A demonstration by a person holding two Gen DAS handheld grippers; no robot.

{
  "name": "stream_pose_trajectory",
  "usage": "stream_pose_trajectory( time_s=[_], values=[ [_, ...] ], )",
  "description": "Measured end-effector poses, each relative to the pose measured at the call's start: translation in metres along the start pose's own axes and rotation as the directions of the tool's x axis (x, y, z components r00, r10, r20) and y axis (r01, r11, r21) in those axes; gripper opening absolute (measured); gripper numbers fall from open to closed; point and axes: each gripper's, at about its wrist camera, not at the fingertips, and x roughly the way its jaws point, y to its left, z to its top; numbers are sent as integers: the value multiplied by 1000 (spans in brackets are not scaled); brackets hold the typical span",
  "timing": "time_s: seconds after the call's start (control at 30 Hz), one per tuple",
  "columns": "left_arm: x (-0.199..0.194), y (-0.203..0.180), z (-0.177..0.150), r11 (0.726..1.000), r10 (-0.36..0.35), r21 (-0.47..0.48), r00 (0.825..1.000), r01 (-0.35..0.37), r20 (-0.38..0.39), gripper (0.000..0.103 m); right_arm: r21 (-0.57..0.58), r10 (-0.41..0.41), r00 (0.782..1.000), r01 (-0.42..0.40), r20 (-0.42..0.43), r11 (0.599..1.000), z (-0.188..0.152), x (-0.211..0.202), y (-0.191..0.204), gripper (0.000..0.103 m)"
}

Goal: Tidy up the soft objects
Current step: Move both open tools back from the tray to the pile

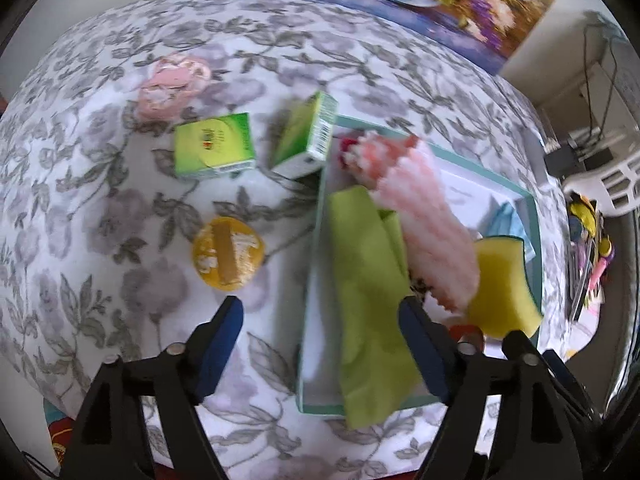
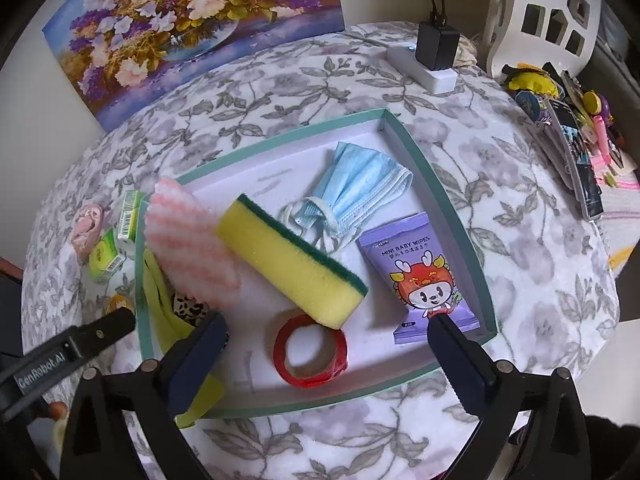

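Observation:
A teal-rimmed white tray (image 2: 436, 196) holds a yellow-green sponge (image 2: 292, 264), a pink striped cloth (image 2: 188, 248), a blue face mask (image 2: 356, 192), a baby wipes pack (image 2: 420, 276), a red tape roll (image 2: 310, 350) and a lime cloth (image 1: 368, 300). My right gripper (image 2: 328, 344) is open and empty above the tray's near edge. My left gripper (image 1: 320, 340) is open and empty over the tray's left rim (image 1: 310, 300), its right finger above the lime cloth. A pink scrunchie (image 1: 172, 84) lies on the floral tablecloth outside the tray.
Two green boxes (image 1: 214, 146) (image 1: 308, 136) and a round yellow tin (image 1: 228, 254) lie left of the tray. A floral painting (image 2: 192, 20) leans at the back. A power strip with a charger (image 2: 432, 56) sits at the table's far right. A white chair (image 2: 548, 12) and clutter stand beyond.

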Motion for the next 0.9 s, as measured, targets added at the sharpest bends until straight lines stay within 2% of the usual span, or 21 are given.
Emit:
stream_pose_trajectory(
  time_s=[0.3, 0.53, 0.9],
  values=[
    [-9, 20, 9, 997, 29, -68, 997, -24, 75, 87, 0, -6, 1000, 6, 23, 1000, 1, -3, 3, 103],
    [-24, 36, 16, 994, 37, -109, 985, -18, 170, 94, -18, 13, 999, -12, 51, 1000, 1, -7, 13, 103],
    [-47, 73, 31, 979, -16, -191, 963, 70, 270, 94, -66, 34, 997, -30, 74, 997, -1, -10, 41, 103]
  ],
)
